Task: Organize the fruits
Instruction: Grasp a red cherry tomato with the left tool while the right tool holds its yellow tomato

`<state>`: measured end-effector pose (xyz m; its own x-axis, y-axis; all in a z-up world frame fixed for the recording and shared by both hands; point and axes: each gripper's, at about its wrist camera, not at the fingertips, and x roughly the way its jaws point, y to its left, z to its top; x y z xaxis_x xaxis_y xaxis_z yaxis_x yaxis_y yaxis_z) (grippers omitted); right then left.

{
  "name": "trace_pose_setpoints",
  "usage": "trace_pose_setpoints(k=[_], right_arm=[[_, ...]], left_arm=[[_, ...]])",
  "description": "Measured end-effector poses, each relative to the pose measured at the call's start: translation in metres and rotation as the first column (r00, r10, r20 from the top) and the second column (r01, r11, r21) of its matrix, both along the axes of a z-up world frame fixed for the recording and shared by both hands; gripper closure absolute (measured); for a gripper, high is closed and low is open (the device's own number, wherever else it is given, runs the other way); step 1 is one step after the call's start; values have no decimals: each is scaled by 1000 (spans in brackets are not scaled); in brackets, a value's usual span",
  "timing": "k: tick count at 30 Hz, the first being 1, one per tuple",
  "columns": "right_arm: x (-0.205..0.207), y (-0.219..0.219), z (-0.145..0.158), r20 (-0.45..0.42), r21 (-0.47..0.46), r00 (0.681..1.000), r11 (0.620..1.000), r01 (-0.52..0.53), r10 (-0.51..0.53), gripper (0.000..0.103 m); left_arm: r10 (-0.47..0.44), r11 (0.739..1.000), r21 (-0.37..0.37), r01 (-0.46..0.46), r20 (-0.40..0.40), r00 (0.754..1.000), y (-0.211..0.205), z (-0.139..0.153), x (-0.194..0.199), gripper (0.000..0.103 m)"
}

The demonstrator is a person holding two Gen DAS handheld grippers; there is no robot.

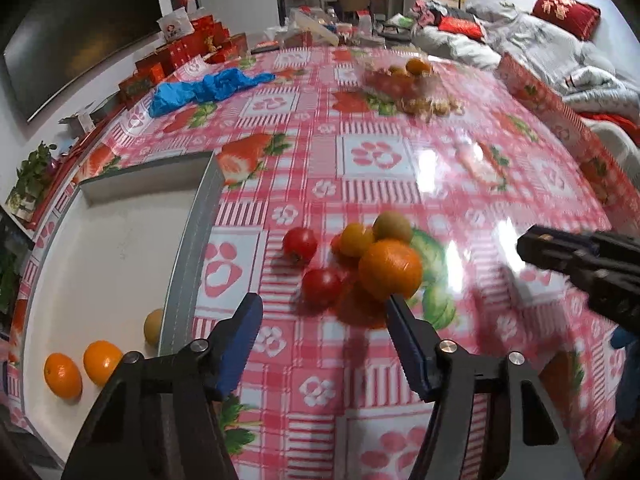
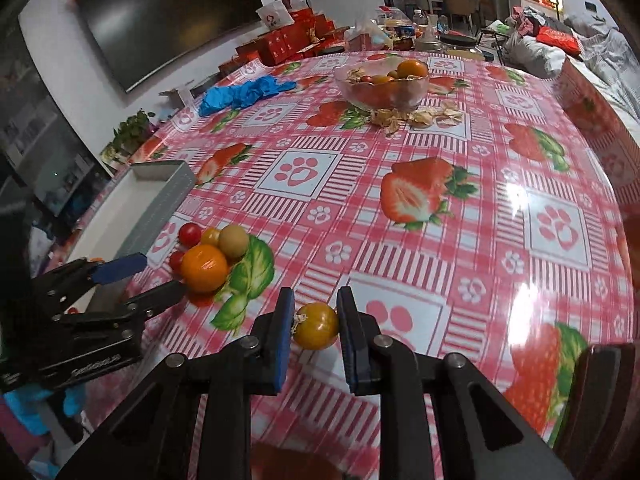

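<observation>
A: Where do we stand? Our right gripper (image 2: 316,326) has its jaws pinching a small yellow tomato (image 2: 316,326), low in the centre of the right wrist view, just above the worktop (image 2: 500,184).

B: And our left gripper (image 1: 324,320) has its jaws spread, empty, pointing at the fruit pile (image 1: 360,256): the big orange (image 1: 390,269), two red tomatoes and two yellowish ones, mid-frame.

A: The white tray (image 1: 120,240) at lower left already holds two oranges (image 1: 82,368) and a yellowish fruit.

B: So we judge ourselves mid-sort. Next, we'd carry the tomato over the tray's grey wall, avoiding our left gripper.
</observation>
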<state>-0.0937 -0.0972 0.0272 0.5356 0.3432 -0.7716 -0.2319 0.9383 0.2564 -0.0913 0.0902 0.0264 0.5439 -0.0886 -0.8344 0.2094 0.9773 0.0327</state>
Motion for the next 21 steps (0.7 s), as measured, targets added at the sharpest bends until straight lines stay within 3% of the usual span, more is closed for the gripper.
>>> trace_pose_setpoints(k=[10, 14, 15, 18, 21], right_arm=[[-12, 1, 0, -8, 26, 1000, 1000, -10, 10, 79], [-15, -1, 2, -9, 29, 1000, 1000, -2, 2, 79], [-16, -1, 2, -9, 30, 1000, 1000, -1, 1, 79], [-19, 0, 5, -5, 28, 1000, 1000, -5, 5, 79], [-22, 1, 8, 1, 26, 1000, 1000, -10, 10, 79]], left_arm=[[27, 1000, -3, -27, -28, 999, -3, -16, 18, 37], [55, 998, -43, -56, -36, 998, -3, -14, 25, 58], [55, 997, -50, -57, -36, 998, -3, -14, 26, 70], [65, 996, -57, -67, -36, 997, -2, -14, 25, 79], [81, 991, -104, -86, -52, 995, 4, -12, 22, 79]])
